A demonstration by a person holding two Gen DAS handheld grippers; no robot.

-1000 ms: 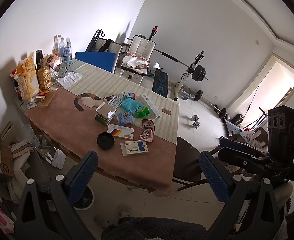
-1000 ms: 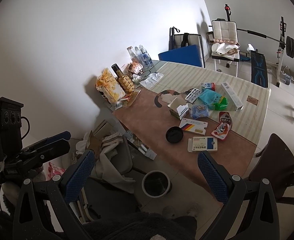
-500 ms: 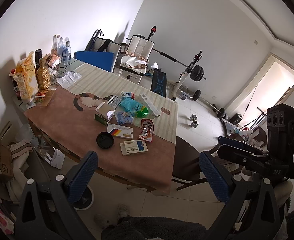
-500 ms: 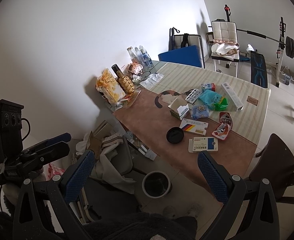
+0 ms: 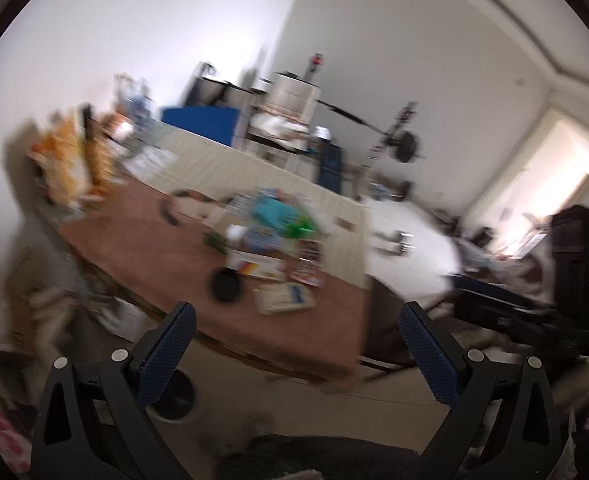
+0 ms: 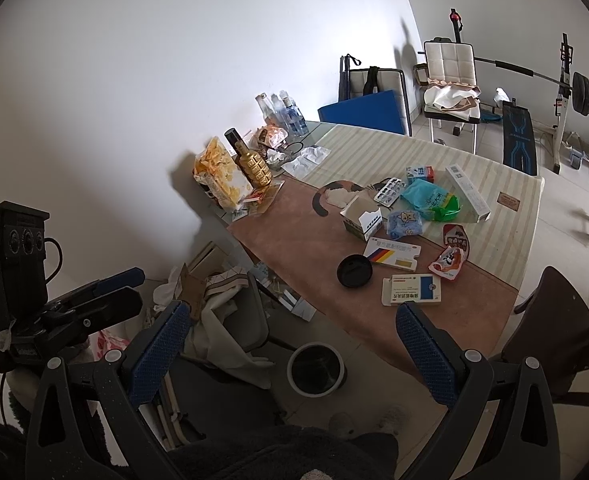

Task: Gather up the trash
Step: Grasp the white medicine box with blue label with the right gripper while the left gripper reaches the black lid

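Trash lies on the table (image 6: 294, 232): a white and blue medicine box (image 6: 411, 289), a striped box (image 6: 392, 254), a black round lid (image 6: 354, 271), a red snack wrapper (image 6: 450, 254), a teal bag (image 6: 426, 196), a blister pack (image 6: 388, 191) and an open carton (image 6: 362, 216). A round bin (image 6: 316, 368) stands on the floor by the table's near edge. My right gripper (image 6: 294, 350) is open and empty, well short of the table. My left gripper (image 5: 294, 354) is open and empty; its view is blurred, showing the medicine box (image 5: 284, 298) and lid (image 5: 225, 285).
A chip bag (image 6: 222, 178), a gold bottle (image 6: 252, 164) and water bottles (image 6: 286, 112) stand at the table's far left. A dark chair (image 6: 550, 320) is at the right. Cardboard and cloth (image 6: 214, 300) clutter the floor on the left. Gym equipment (image 6: 566, 80) is behind.
The left wrist view has gone blurred and the table looms larger and nearer in it. The right gripper has barely moved. Both stay open.
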